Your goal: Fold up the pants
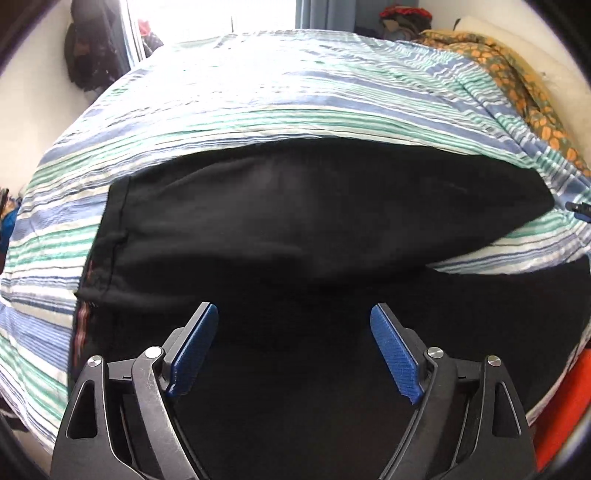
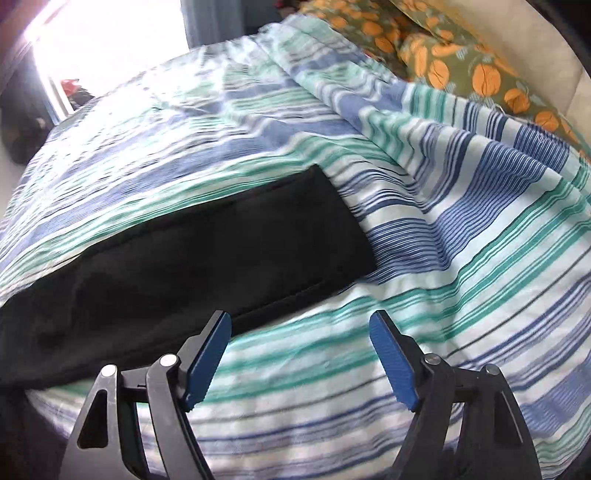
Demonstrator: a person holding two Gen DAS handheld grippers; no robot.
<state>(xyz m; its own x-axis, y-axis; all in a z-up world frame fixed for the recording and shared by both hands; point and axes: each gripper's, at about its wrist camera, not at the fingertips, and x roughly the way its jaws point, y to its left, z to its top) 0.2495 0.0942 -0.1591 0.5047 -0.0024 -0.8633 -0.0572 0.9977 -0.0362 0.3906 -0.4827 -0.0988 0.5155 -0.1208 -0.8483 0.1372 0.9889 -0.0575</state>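
Observation:
Black pants [image 1: 314, 221] lie spread on a striped bedsheet [image 1: 258, 92], waistband at the left, one leg running to the right. My left gripper [image 1: 293, 314] is open and empty, hovering over the near part of the pants. In the right wrist view a black pant leg [image 2: 221, 251] lies flat with its hem end at the right. My right gripper [image 2: 300, 325] is open and empty over the striped sheet [image 2: 443, 258], its left finger [image 2: 207, 362] next to the leg's near edge. The tip of the right gripper shows at the right edge of the left wrist view [image 1: 580, 210].
A green blanket with orange print [image 1: 517, 74] is bunched at the far right of the bed; it also shows in the right wrist view [image 2: 461, 55]. A bright window [image 1: 214, 14] is behind the bed. Dark clothes [image 1: 92, 55] hang at the far left. An orange object [image 1: 565, 406] is at the bed's near right edge.

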